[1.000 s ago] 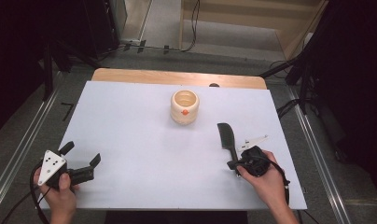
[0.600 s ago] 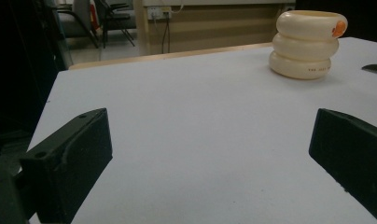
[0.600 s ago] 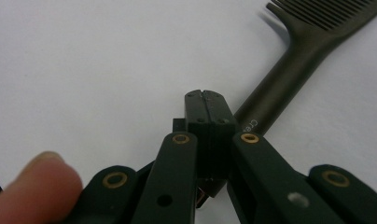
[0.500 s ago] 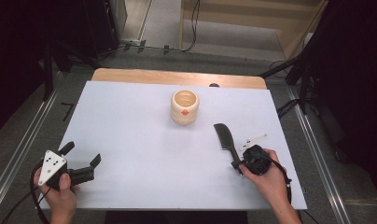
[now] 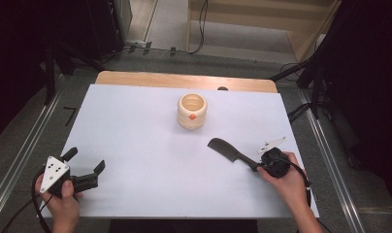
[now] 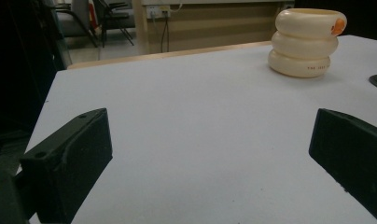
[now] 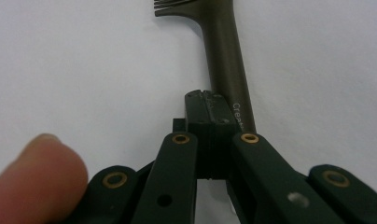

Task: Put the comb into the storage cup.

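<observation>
- Left hand-held gripper (image 5: 85, 167): sitting at the near left corner of the worktop (image 5: 136, 145), held in the person's left hand (image 5: 63, 201). A grey three-cornered plate is riding on top. Its jaws are standing wide apart with nothing between them; in the left gripper view they are framing bare white surface, (image 6: 210, 154) being the midpoint.
- Worktop: a white sheet is covering it, with a strip of wooden edge (image 5: 184, 80) showing along the far side.
- Cream pot (image 5: 192, 111): standing upright at the middle of the far half, well apart from both grippers. It is shaped like three stacked rings, with a small orange dot on its side; in the left gripper view it is appearing at the upper right (image 6: 305, 44).
- Dark comb (image 5: 229, 150): lying flat on the near right part of the sheet, toothed head pointing toward the pot, handle (image 7: 226, 60) running back toward the right hand-held gripper.
- Right hand-held gripper (image 5: 258, 166): held low at the near right in the person's right hand (image 5: 286, 182). Its jaws are closed together, clamping the comb's handle end; in the right gripper view (image 7: 207, 109) they are meeting right on the handle.
</observation>
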A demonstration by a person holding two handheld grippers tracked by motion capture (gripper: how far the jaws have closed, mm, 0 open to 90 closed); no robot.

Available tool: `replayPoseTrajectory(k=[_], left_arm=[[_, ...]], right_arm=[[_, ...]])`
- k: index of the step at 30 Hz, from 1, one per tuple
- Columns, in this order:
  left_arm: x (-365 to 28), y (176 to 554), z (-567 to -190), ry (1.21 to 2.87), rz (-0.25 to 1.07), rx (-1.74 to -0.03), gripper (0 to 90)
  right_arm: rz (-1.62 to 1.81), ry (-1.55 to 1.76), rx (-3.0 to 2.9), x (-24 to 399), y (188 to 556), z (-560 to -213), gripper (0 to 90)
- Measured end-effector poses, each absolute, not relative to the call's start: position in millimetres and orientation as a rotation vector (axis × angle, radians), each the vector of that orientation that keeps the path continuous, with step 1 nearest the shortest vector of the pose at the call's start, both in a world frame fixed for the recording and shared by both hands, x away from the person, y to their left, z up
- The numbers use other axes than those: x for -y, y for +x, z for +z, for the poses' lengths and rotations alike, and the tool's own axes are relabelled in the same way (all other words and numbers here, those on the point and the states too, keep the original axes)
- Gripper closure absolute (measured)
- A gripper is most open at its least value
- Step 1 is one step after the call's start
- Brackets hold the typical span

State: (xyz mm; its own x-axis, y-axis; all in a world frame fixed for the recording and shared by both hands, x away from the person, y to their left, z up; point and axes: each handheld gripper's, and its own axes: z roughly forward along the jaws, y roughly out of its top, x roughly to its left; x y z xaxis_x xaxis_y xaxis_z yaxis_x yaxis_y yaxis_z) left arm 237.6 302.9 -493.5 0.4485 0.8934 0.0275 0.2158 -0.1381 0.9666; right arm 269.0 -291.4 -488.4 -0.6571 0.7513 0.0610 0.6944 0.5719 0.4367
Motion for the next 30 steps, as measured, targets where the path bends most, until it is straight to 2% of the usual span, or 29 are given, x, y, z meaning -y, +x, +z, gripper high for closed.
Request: replayPoseTrajectory(k=[5, 8, 15, 26, 30], left_arm=[[-302, 238, -494, 1.635, 0.797, -0.981, 0.0], [-302, 238, -494, 1.634, 0.794, -0.979, 0.0], [-302, 238, -494, 1.642, 0.791, -0.968, 0.0], [-301, 238, -494, 1.639, 0.79, -0.965, 0.0], [-301, 238, -494, 1.638, 0.79, -0.967, 0.0]], right_arm=[[0.695, 1.083, -2.663, 296, 266, -479, 88.0], [0.739, 1.059, -2.666, 297, 273, -472, 72.6], [0.654, 1.05, -2.715, 286, 292, -473, 62.5], [0.555, 1.049, -2.777, 278, 309, -491, 64.1], [0.573, 1.039, -2.789, 279, 310, -492, 69.8]])
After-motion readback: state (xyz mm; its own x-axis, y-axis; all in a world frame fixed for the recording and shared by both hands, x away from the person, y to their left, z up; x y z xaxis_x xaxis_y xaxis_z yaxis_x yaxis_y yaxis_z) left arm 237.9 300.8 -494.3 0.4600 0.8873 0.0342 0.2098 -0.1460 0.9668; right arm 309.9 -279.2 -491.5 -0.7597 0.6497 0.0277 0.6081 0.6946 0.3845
